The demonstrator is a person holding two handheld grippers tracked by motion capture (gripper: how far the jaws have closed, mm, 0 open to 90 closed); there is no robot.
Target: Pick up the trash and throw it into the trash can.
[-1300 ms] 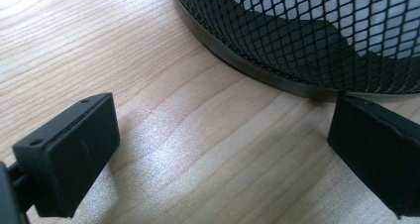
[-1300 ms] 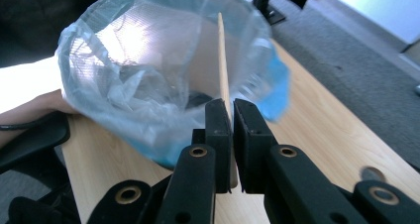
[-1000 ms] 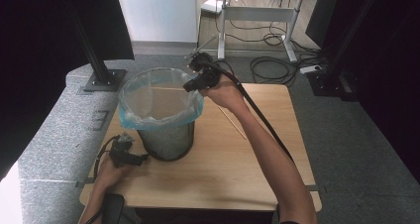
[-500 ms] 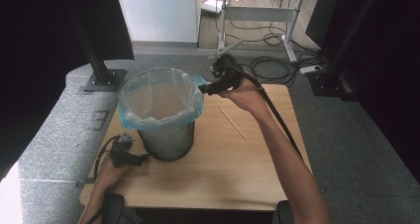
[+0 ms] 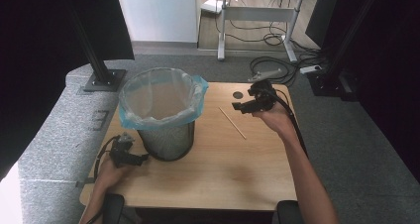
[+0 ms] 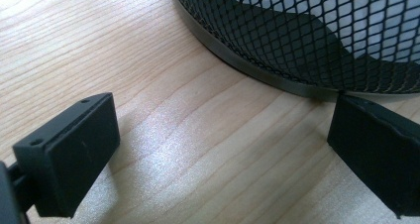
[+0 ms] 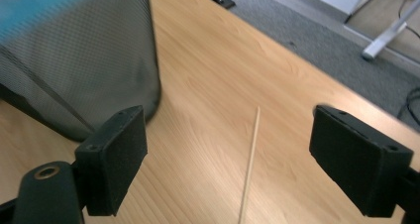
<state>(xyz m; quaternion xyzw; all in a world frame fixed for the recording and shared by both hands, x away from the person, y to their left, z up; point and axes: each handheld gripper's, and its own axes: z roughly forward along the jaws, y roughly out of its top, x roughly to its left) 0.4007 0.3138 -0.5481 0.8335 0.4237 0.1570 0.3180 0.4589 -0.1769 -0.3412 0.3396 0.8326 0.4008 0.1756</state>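
1. At the left edge of the wooden tabletop (image 5: 223, 169), the left gripper (image 5: 130, 153) rests low by the foot of the bin; in the left gripper view its jaws stand spread wide with only bare wood between them, gripping nothing
2. The black mesh wastebasket (image 5: 166, 140), lined with a pale blue bag (image 5: 161, 97) folded over its rim, stands upright on the left half of the tabletop
3. A thin wooden stick (image 5: 232, 122) lies flat between the wastebasket and the right hand, apart from both
4. The right gripper (image 5: 250, 104) is held above the far right part of the tabletop, jaws released and empty; in its own view the stick (image 7: 250, 164) lies between them, seemingly untouched
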